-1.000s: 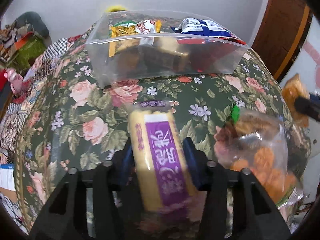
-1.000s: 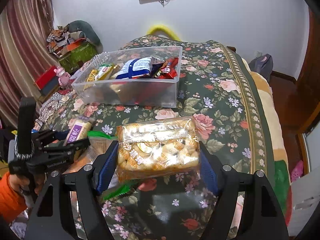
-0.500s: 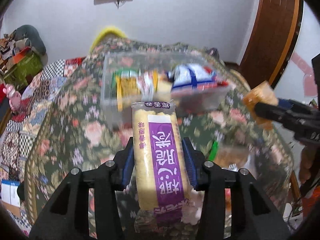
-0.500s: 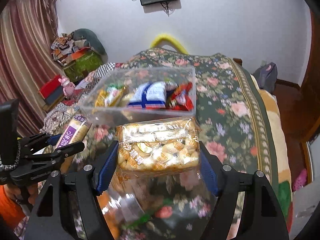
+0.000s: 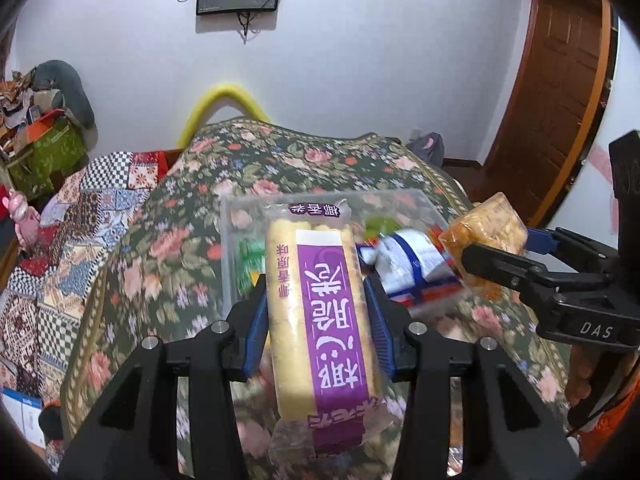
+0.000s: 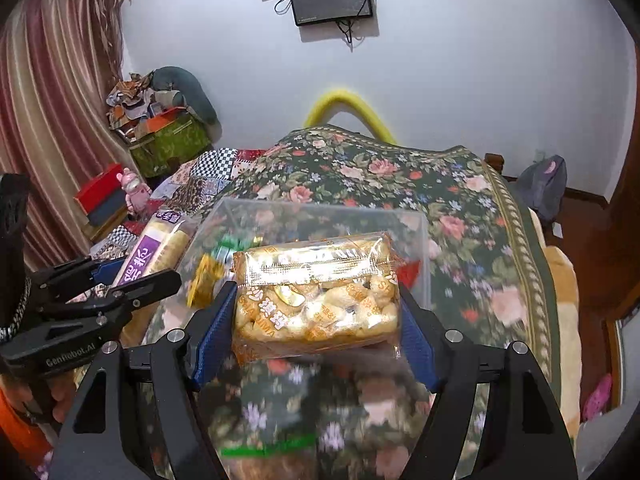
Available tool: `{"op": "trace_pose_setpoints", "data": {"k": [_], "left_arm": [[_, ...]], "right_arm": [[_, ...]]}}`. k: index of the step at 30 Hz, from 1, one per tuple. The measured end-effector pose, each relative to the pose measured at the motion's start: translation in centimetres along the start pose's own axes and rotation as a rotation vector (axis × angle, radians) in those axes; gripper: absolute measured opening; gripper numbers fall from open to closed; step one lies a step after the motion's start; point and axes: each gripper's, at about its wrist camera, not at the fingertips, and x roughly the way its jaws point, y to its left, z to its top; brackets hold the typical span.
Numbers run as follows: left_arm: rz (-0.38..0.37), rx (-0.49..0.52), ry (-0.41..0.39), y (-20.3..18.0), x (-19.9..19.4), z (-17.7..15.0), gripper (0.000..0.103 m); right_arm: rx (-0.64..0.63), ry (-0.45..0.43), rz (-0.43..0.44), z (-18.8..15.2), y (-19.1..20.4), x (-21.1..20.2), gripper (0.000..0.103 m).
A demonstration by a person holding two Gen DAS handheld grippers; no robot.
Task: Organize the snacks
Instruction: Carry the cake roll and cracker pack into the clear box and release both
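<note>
My left gripper [image 5: 316, 332] is shut on a long yellow snack pack with a purple label [image 5: 320, 320], held in the air in front of the clear plastic bin [image 5: 230, 240]. My right gripper [image 6: 316, 332] is shut on a clear bag of golden puffed snacks [image 6: 316, 300], also held above the bed near the bin [image 6: 424, 248]. Each gripper shows in the other's view: the right one [image 5: 496, 256] with its bag [image 5: 486, 224], the left one [image 6: 132, 276] with its purple pack [image 6: 160, 244]. The bin holds several packets, among them a blue and white one [image 5: 412, 256].
The bin stands on a bed with a dark floral cover [image 6: 460, 216]. A yellow curved headboard [image 5: 224, 100] is beyond it, a wooden door [image 5: 560, 100] at right, and boxes and clutter [image 6: 168, 136] at left. A green-edged packet [image 6: 272, 448] lies blurred below my right gripper.
Both grippers have risen off the bed with their snacks and moved toward the bin. The cookie bag on the bed has dropped out of the left wrist view.
</note>
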Motion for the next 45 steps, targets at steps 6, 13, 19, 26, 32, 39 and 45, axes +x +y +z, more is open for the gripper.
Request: {"op": "trace_pose_setpoints", "data": {"k": [6, 13, 19, 26, 32, 39, 45], "left_arm": [[0.012, -0.012, 0.015, 1.3, 2.8, 1.8, 0.045], [0.021, -0.015, 0.041, 2.4, 6.1, 3.0, 0.045], [0.033, -0.029, 0.057, 3.1, 7.9, 3.2, 0.045], [0.013, -0.049, 0.078, 3.5, 8.6, 2.9, 0.046], [0.017, -0.020, 0.054, 2.7, 6.6, 2.7, 0.048], [0.013, 0.013, 0.022, 1.3, 2.3, 1.3, 0.051], [-0.016, 0.020, 0.032, 0.3, -0.6, -1.2, 0.055]], "right_arm": [[0.017, 0.045, 0.015, 2.0, -0.4, 3.4, 0.072], [0.014, 0.095, 0.027, 3.1, -0.2, 7.0, 0.072], [0.000, 0.127, 0.016, 3.2, 0.3, 8.9, 0.072], [0.012, 0.139, 0.014, 3.2, 0.0, 9.3, 0.075], [0.003, 0.113, 0.026, 3.4, 0.5, 7.5, 0.076], [-0.047, 0.046, 0.015, 1.7, 1.2, 2.5, 0.076], [-0.058, 0.037, 0.003, -1.5, 1.1, -0.8, 0.076]]}}
